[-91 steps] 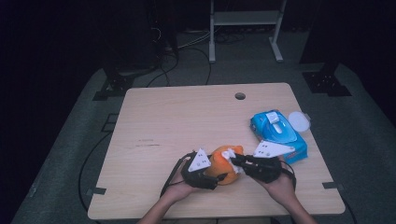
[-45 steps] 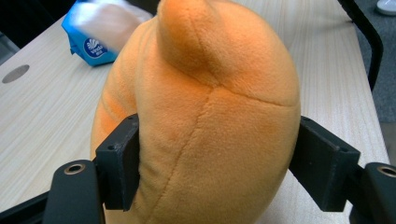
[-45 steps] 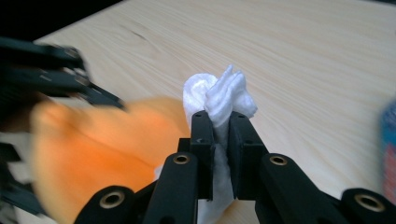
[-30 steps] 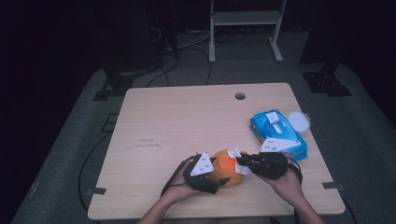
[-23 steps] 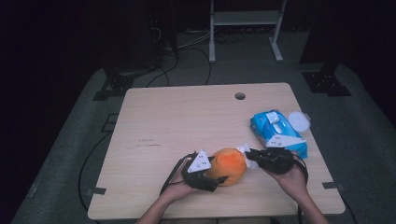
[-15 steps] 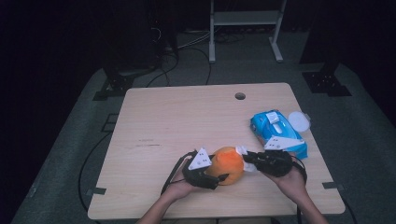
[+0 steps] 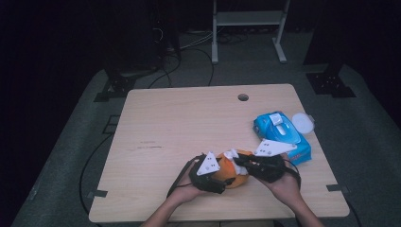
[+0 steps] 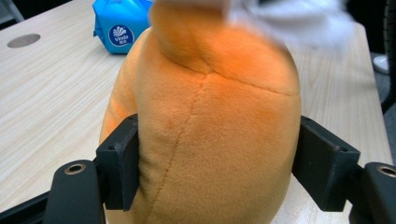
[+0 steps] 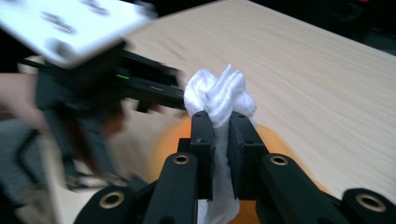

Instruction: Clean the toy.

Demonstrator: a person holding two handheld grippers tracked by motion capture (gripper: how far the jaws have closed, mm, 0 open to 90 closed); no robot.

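Two grippers meet over one soft thing at the near edge of the pale wooden table (image 7: 189, 118). The left gripper (image 7: 213, 176) has its jaws clamped on either flank of a plump orange plush toy (image 8: 205, 121), the fabric bulging out between the black pads. From the left gripper view the toy stands with its long axis running up and away, a stitched seam down its middle and a narrower lobe at the top. The right gripper (image 9: 219, 133) has its jaws pinched nearly together on a crumpled white tissue (image 9: 219, 95), which sprouts in a bunch above the jaw tips.

The relation that matters is this: the tissue sits directly over the upper part of the plush toy, with orange showing just beneath the right gripper's jaws in the right gripper view. In the high view the wad of tissue lies against the toy's far left top, while the right gripper comes in from the right side and the left one from the near left. Whether the tissue is actually touching the plush I cannot tell for certain, since that edge is blurred.

My guess is that a wiping stroke along the toy is in hand, with the left gripper serving as the anchor.

A blue pack of wipes (image 7: 279, 132) lies farther right, well apart from the toy, with a round white lid (image 7: 302, 123) just beyond it.
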